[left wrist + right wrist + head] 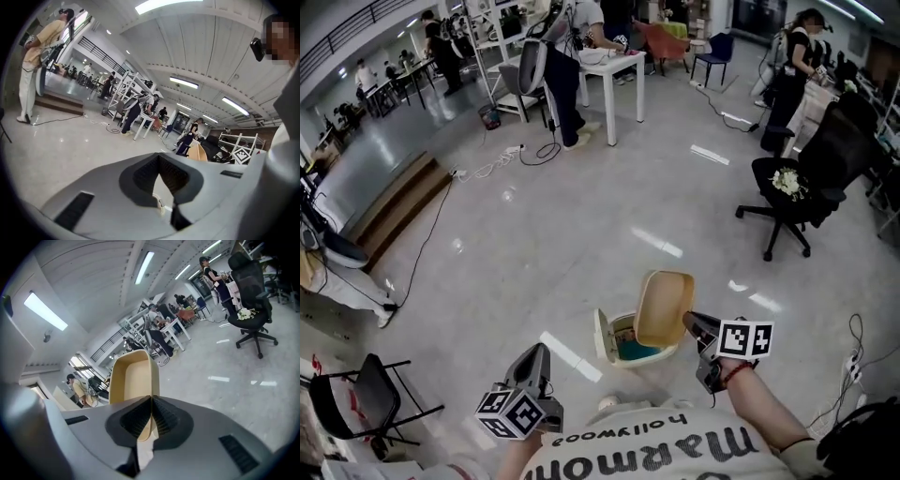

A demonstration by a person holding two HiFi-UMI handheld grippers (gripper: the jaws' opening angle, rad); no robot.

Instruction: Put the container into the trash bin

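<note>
Both clenched: right tool (690, 322) grips container (664, 307) at trash bin (604, 339); left tool (539, 355) seemingly empty.

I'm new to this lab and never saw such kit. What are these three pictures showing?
No robot here: a person holds a two-jaw gripper in each hand. The head view comes from a camera on their head, looking down at the floor. The other two come from cameras riding on each gripper, looking along its jaws. The right gripper is shut on the rim of a tan container, held over an open white trash bin. The left gripper is shut on nothing.
</note>
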